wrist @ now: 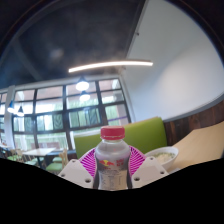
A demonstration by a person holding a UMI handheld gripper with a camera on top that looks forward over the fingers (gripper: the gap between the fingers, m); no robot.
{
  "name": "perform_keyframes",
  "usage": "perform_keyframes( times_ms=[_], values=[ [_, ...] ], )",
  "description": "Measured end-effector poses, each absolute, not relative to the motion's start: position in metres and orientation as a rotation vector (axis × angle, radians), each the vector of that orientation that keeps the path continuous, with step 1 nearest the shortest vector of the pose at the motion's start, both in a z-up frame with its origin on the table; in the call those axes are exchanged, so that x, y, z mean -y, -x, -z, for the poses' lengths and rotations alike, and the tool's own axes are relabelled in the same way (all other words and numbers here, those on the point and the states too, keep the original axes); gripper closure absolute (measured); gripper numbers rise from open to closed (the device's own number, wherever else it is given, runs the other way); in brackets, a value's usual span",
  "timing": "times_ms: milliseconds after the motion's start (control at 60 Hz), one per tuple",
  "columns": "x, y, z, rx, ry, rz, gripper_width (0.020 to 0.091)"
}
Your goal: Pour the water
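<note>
- Holding stage of the pour, by the look of it: tongs (pixel 113 172) closed on a small clear bottle (pixel 112 158), striped pink pads pressing it from both sides.
- Bottle upright between the fingers, pink cap (pixel 112 131) on top, pale label around the body; lifted high, with ceiling and windows behind rather than a table top.
- Cap seemingly in place, so no water out yet; opening it likely needed before any tilt.
- Next move, as a judgement: carrying over a receiving vessel, then a slow tilt with the grip kept firm, a smooth round body being apt to slip or turn.
- A white rim (pixel 160 156), perhaps a bowl or cup, just beside the right finger; cannot tell which.
- Beyond: a green chair back or panel (pixel 150 132), large windows (pixel 60 110), a long ceiling light (pixel 110 66).
- Nothing seen blocking the way; the table surface itself hidden below the fingers.
</note>
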State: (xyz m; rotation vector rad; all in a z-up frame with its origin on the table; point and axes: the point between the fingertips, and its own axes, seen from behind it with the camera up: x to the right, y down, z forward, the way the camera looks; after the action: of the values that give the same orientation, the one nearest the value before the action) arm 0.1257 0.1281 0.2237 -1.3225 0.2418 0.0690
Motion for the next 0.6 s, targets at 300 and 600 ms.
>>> perform_keyframes(
  times_ms=[300,600],
  values=[
    [-0.163,-0.099,-0.101,-0.053,1.594,-0.003,0.0716],
    [-0.186,-0.1,-0.114,-0.034,1.547,0.004,0.0656]
  ],
)
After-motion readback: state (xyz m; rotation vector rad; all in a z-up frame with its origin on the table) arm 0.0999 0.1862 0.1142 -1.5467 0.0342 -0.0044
